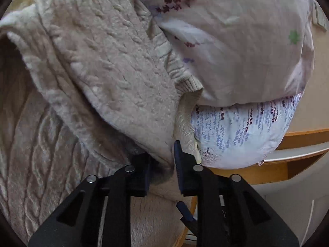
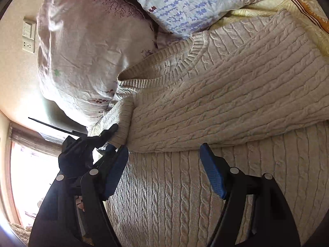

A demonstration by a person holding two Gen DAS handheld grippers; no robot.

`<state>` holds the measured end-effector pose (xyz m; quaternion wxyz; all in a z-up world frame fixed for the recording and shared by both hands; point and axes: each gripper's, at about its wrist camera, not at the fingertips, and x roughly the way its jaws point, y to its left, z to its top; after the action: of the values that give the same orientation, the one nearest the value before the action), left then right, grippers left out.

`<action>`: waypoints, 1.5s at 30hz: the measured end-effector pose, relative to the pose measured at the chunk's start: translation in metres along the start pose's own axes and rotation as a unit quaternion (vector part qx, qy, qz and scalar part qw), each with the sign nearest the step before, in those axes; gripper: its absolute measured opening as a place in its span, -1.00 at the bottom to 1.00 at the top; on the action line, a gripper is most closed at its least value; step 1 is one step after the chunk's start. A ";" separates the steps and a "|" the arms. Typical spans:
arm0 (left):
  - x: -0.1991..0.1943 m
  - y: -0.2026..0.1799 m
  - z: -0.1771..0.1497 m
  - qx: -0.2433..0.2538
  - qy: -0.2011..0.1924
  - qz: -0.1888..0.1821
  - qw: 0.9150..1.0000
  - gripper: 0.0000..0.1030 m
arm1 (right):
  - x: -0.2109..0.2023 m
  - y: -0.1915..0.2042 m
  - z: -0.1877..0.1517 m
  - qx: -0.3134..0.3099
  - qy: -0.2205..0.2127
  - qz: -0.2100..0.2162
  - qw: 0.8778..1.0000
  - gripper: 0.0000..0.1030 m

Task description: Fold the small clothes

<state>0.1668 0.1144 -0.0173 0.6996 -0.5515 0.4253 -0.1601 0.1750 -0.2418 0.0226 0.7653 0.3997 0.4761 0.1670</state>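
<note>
The left gripper (image 1: 171, 164) is clamping a fold of the beige cable-knit sweater (image 2: 226, 94) near the floral pillows (image 2: 86, 47); the right gripper (image 2: 164, 168) is hovering spread apart. Folding looks barely halfway.

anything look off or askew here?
Nothing damaged or spilled. One oddity: the cable-knit sweater is crowded against the floral pillows, its ribbed collar butting into them. The left gripper pinches a sweater fold; the right gripper is open above it.
</note>
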 end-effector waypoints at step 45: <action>-0.085 -0.020 -0.011 0.310 0.025 0.277 0.909 0.16 | -0.054 -0.060 0.036 0.006 -0.020 -0.068 0.997 -0.80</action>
<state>0.1131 0.1594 0.0357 0.8404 -0.1628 0.5077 -0.0974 0.1720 -0.3301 0.0171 0.7822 0.3740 0.4874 0.1037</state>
